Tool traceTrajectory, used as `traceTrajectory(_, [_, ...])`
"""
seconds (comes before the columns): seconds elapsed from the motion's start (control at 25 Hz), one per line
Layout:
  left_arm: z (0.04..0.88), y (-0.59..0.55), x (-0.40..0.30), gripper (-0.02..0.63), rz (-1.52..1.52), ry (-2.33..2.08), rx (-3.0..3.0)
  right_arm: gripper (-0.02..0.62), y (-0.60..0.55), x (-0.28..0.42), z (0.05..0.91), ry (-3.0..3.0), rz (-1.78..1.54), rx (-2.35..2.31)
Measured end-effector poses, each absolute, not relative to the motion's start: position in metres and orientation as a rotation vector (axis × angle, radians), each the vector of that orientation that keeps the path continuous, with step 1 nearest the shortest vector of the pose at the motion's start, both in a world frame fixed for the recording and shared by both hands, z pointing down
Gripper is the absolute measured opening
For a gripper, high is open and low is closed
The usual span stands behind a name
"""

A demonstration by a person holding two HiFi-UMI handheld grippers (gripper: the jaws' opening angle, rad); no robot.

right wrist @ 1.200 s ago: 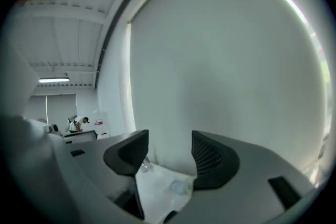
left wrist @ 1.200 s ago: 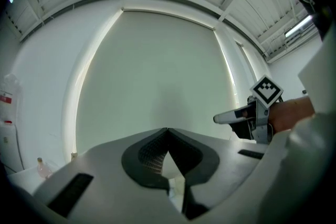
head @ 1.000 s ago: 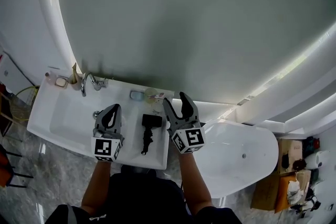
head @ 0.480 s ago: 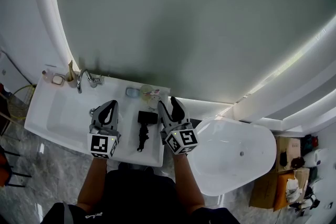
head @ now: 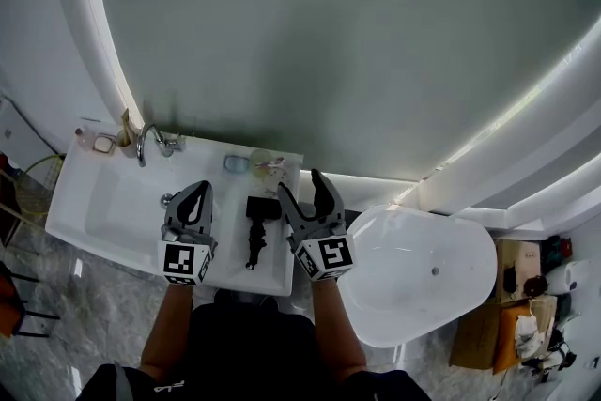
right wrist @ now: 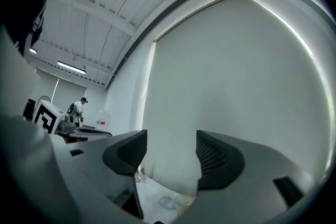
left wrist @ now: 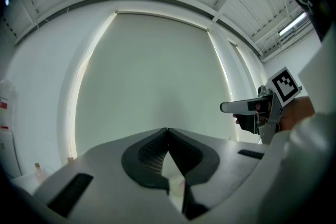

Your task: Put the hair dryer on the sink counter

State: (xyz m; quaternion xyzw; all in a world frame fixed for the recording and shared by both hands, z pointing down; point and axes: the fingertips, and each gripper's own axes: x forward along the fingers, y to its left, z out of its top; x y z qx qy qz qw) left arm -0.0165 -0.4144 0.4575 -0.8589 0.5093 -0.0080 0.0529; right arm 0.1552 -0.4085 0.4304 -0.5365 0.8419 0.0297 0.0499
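Note:
The black hair dryer [head: 255, 231] lies on the white sink counter [head: 278, 264], to the right of the basin, nozzle end toward the wall. My left gripper [head: 194, 196] hovers just to its left, jaws shut with nothing between them [left wrist: 168, 131]. On the dryer's other side my right gripper [head: 300, 187] has its jaws opening wide, and only the wall and counter show between the fingers [right wrist: 170, 150]. Neither gripper touches the dryer. In the left gripper view the right gripper [left wrist: 258, 110] shows at the side.
A basin [head: 117, 213] with a faucet [head: 148, 144] fills the counter's left part. A small blue dish [head: 235, 165] and a cup [head: 263, 161] stand by the wall behind the dryer. Small bottles [head: 99, 142] sit at the far left corner. A white oval fixture [head: 423, 272] stands to the right.
The right gripper's jaws narrowed half a second ago and now stand spread wide again. The hair dryer has not moved on the counter; the left gripper stays shut beside it.

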Motion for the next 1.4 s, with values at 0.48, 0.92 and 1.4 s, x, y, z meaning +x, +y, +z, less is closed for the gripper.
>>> traceTrajectory(0.48, [0.456,-0.412,-0.018,0.025,-0.022,1.545,-2.608,0.038,-0.400,0.163,0.418,2.502,0.149,-1.726])
traceTrajectory(0.92, [0.458,-0.414,-0.018,0.025,-0.020,1.537,-2.623,0.029,-0.402,0.168,0.420,2.481,0.123,-1.763])
traceTrajectory(1.4, [0.457,-0.417,-0.021,0.025,-0.017,1.522,-2.634,0.029,-0.404,0.175,0.430,2.448,0.105,-1.838])
